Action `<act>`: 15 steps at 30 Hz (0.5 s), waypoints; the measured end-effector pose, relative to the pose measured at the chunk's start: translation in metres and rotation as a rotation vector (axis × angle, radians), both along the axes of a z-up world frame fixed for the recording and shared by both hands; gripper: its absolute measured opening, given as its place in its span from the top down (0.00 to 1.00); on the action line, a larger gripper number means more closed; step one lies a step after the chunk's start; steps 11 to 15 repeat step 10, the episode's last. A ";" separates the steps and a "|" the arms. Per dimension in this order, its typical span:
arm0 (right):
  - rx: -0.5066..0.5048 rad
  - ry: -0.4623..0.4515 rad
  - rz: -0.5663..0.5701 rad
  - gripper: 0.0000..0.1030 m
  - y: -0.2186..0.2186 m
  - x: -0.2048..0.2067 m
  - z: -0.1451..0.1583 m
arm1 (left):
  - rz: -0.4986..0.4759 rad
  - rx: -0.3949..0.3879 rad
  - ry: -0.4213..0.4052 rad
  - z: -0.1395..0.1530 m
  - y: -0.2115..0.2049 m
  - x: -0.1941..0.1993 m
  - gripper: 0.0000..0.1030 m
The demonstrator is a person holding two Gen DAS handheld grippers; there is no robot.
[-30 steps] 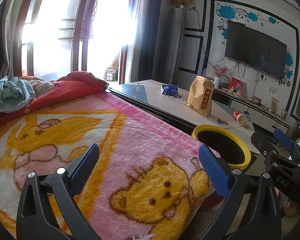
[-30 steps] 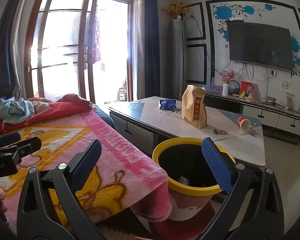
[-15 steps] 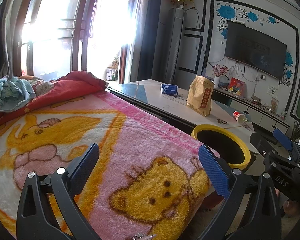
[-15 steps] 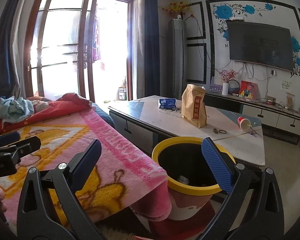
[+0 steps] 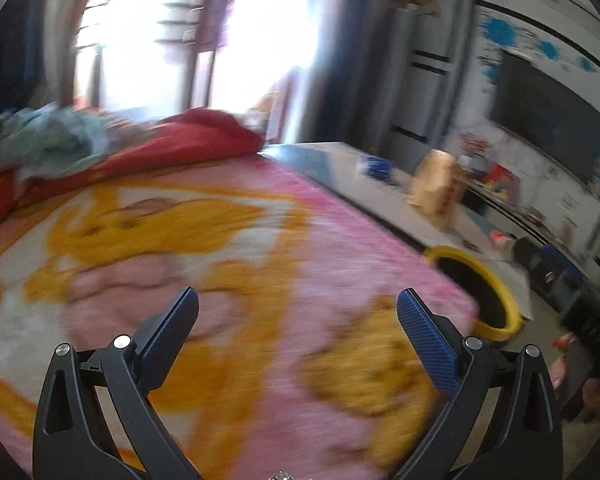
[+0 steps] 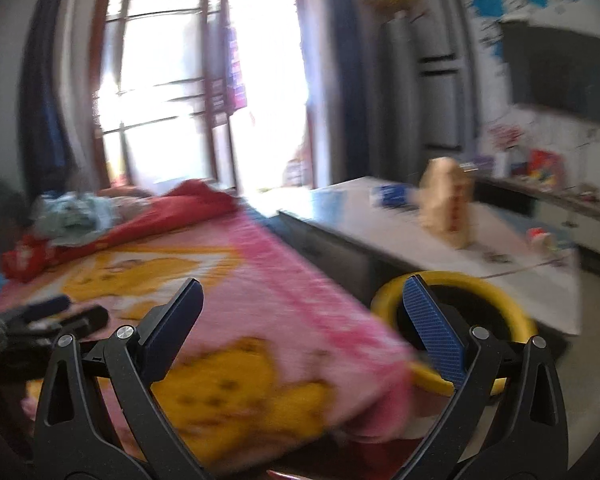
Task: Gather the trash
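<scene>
Both views are motion-blurred. A yellow-rimmed trash bin (image 6: 504,312) stands between the bed and a low table; it also shows in the left wrist view (image 5: 500,284). My right gripper (image 6: 302,312) is open and empty, its right finger in front of the bin rim. My left gripper (image 5: 298,322) is open and empty above the pink cartoon blanket (image 5: 260,264). On the table (image 6: 380,220) lie a brown paper bag (image 6: 446,200), a blue packet (image 6: 392,194) and a red-and-white cup (image 6: 540,238).
The blanket (image 6: 228,280) covers the bed, with red bedding (image 5: 188,140) and bundled clothes (image 5: 48,136) at its far end. A wall TV (image 5: 552,120) hangs above a low cabinet (image 6: 580,216). My left gripper shows at the left of the right wrist view (image 6: 48,316).
Both grippers have swung to the left, so the bin, table and TV sit further right in both views. Both stay open and empty.
</scene>
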State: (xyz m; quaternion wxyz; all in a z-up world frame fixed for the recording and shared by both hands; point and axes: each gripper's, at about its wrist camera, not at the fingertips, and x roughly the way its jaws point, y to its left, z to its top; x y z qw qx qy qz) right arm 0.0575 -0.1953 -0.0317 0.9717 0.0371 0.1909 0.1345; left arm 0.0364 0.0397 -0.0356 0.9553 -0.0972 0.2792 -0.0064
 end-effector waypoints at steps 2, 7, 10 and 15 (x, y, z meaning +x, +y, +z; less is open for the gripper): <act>0.029 0.072 0.110 0.10 0.045 0.014 0.004 | 0.146 0.018 0.017 0.000 0.051 -0.010 0.06; -0.057 0.272 0.483 0.10 0.205 0.023 -0.011 | 0.595 0.052 0.170 -0.015 0.205 -0.042 0.06; -0.200 0.370 0.650 0.10 0.307 0.009 -0.043 | 0.778 0.038 0.263 -0.034 0.284 -0.056 0.06; -0.200 0.370 0.650 0.10 0.307 0.009 -0.043 | 0.778 0.038 0.263 -0.034 0.284 -0.056 0.06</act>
